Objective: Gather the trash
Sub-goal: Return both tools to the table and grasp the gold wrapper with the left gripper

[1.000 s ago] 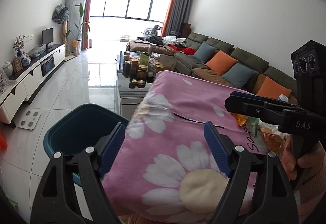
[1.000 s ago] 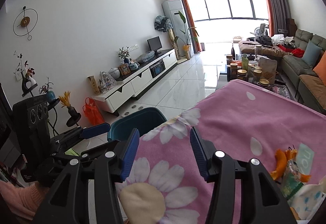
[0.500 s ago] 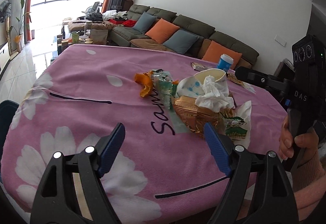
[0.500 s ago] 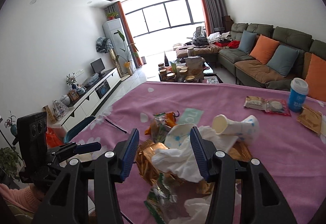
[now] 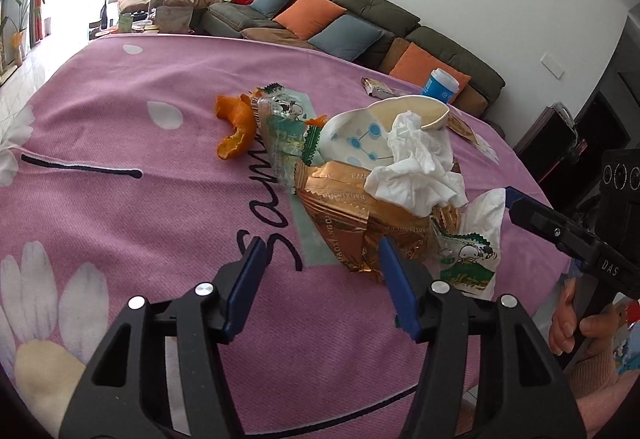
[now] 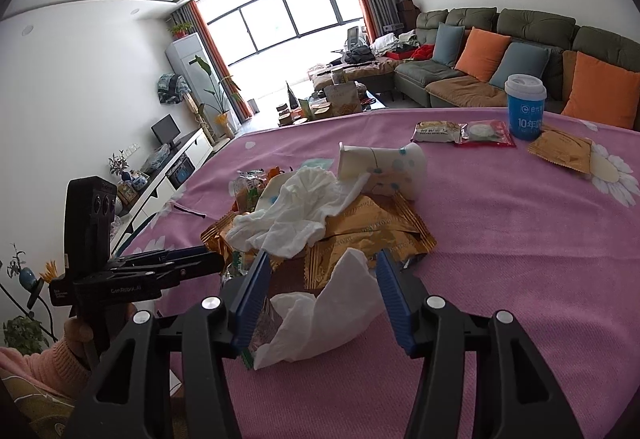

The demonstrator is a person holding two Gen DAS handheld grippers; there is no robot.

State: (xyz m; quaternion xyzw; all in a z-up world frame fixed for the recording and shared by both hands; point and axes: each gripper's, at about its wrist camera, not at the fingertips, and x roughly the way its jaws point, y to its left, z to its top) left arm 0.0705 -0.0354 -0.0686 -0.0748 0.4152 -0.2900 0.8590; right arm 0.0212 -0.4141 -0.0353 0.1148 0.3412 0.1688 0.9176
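Collection not yet begun: crumpled tissue [image 5: 416,163], creased gold foil wrappers [image 5: 352,207], curled orange peel [image 5: 236,127] and a crushed paper cup [image 6: 380,167] lie heaped on the pink fleece surface [image 5: 120,207]; left gripper [image 5: 322,271], just narrowed, and right gripper [image 6: 318,279] stand spread, pinching nothing.

The pink tablecloth [image 5: 120,199] is soft, matt woven cloth with a fine ribbed texture. On it lie shiny, crinkled gold foil wrappers [image 5: 360,207], limp white paper tissue [image 5: 416,167] and a smooth paper cup [image 6: 380,167]. The grippers' blue pads [image 6: 252,295] are ribbed matt plastic.
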